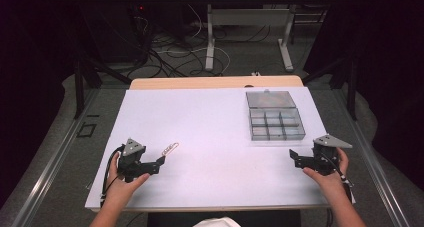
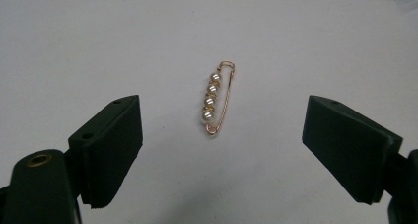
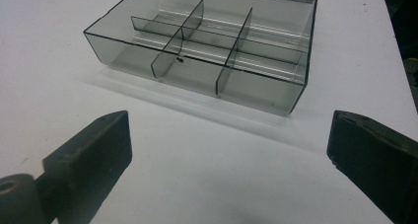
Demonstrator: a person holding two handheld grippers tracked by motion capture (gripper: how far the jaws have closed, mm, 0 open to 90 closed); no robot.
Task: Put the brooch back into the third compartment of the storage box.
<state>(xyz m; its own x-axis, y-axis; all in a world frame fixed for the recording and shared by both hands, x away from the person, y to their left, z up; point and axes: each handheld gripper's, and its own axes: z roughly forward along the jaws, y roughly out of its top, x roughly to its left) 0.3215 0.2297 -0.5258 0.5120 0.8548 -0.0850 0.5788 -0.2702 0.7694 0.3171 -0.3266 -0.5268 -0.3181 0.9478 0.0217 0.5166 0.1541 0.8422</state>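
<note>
A gold safety-pin brooch [image 2: 217, 98] strung with several pearls lies flat on the white table sheet [image 1: 210, 137]. In the high view the brooch [image 1: 170, 148] lies just beyond my left gripper [image 1: 161, 160], which stands open with nothing between its jaws. In the left gripper view the left gripper [image 2: 222, 150] points at the pin from just short of it. A smoky clear compartment box [image 1: 276, 123] with its lid folded back sits at the right. My right gripper [image 1: 293, 155] is open and empty, near the box's front edge. The right gripper view shows the box [image 3: 207, 41] with empty compartments.
The white sheet covers a wooden table [image 1: 215, 82]. Beyond it are table legs [image 1: 210, 37] and tangled cables [image 1: 170, 57] on the floor. A metal rail [image 1: 45, 172] runs along the left. The person's forearms enter from the bottom.
</note>
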